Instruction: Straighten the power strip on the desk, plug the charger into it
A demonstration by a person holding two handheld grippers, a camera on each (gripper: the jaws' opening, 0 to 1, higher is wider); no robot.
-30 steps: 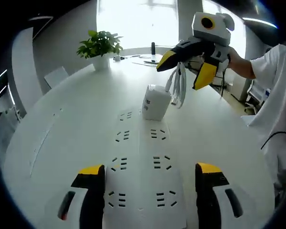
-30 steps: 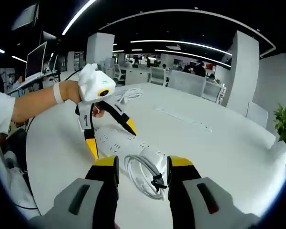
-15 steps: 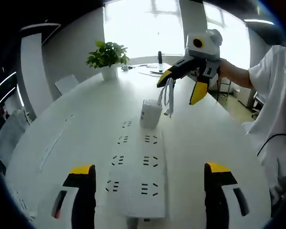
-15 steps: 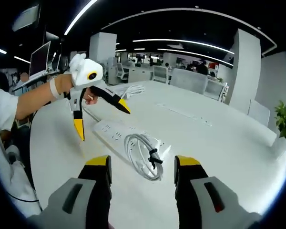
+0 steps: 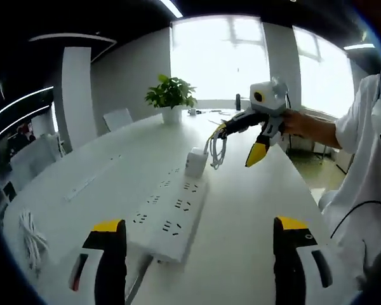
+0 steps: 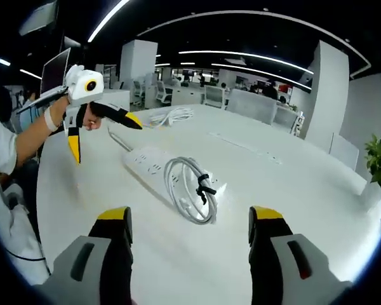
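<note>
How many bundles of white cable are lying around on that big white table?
2. One coiled cable is attached to the charger plugged into the power strip. Another loose cable bundle lies near the table's edge, beyond the strip's cord end. Others may be hidden.

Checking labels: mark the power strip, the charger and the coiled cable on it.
power strip (image 5: 173, 215), left gripper view, on its top face among the sockets.
charger (image 5: 195, 162), left gripper view, on the side of the white block.
coiled cable (image 6: 189, 190), right gripper view, on the loop near its black tie.
</note>
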